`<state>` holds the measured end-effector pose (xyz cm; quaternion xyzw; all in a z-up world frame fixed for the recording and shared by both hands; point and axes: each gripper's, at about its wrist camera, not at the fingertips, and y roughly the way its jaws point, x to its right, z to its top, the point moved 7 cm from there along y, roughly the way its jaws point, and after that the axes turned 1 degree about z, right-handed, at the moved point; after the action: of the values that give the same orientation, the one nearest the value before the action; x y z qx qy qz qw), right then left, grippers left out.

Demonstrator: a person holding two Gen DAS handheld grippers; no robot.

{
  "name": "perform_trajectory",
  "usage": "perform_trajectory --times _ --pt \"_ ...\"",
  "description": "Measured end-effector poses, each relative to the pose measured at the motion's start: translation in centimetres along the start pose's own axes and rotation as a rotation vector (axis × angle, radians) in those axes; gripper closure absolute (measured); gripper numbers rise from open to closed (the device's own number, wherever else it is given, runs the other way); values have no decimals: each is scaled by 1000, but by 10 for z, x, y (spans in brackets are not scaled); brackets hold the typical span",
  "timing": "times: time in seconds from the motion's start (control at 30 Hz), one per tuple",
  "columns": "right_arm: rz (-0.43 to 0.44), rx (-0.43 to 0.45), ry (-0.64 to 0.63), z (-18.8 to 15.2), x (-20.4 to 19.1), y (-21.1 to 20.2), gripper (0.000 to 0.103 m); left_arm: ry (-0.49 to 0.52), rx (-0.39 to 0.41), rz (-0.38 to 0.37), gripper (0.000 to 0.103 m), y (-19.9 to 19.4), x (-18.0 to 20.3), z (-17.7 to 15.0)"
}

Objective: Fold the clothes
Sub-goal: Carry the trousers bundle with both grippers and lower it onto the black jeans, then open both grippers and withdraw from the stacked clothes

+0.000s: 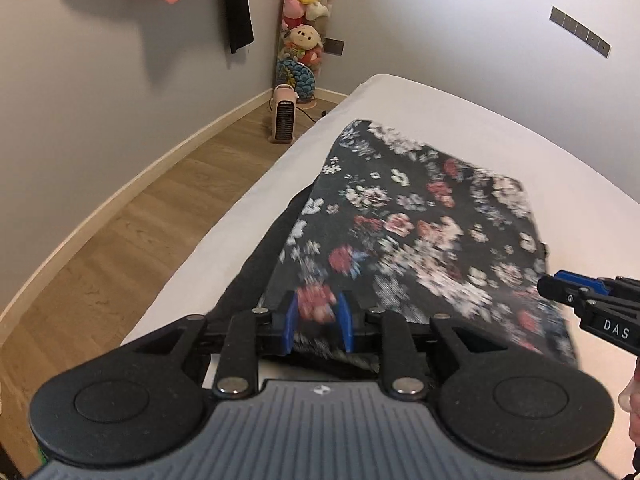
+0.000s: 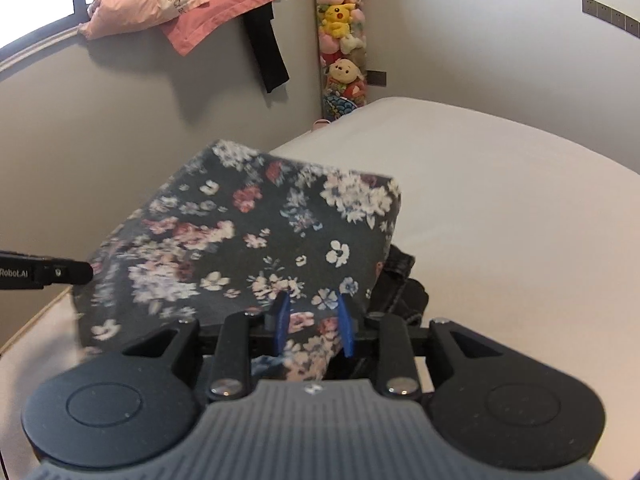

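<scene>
- Left tongs (image 1: 319,322): the blue fingers (image 1: 291,322) are closed most of the way on the near edge of the floral garment (image 1: 400,224), at the lower centre of the left wrist view. Fabric fills the narrow gap between them.
- Right tongs (image 2: 311,326): the blue fingers (image 2: 347,328) grip a bunched fold of the same floral garment (image 2: 248,232), at the lower centre of the right wrist view. The gap is narrow and filled with cloth.
- Floral garment: dark cloth with a white, pink and red flower print. It is held up off the bed (image 1: 460,120) along its near edge and stretches between both tongs; its far end lies toward the centre of the mattress.
- Dark denim garment (image 2: 402,284): crumpled on the bed (image 2: 500,200), just beside the right edge of the floral garment.
- Background, upper frame: pink pillow (image 2: 180,8) on the window sill, a column of plush toys (image 1: 306,12) in the room corner, a small heater (image 1: 285,118) on the wooden floor (image 1: 120,232).
</scene>
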<state>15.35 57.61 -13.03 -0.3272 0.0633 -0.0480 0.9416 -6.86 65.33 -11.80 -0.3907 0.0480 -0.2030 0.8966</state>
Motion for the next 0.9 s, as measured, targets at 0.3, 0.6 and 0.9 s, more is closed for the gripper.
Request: perform_trajectory --times 0.3,0.6,0.9 --pt "-6 84 -77 15 -26 -109 59 21 93 55 46 -106 33 -15" --pt "-11 180 -111 6 -45 -238 48 36 220 116 24 -221 63 -38" --pt "-20 283 -78 -46 -53 -346 38 40 338 162 12 -299 101 -91"
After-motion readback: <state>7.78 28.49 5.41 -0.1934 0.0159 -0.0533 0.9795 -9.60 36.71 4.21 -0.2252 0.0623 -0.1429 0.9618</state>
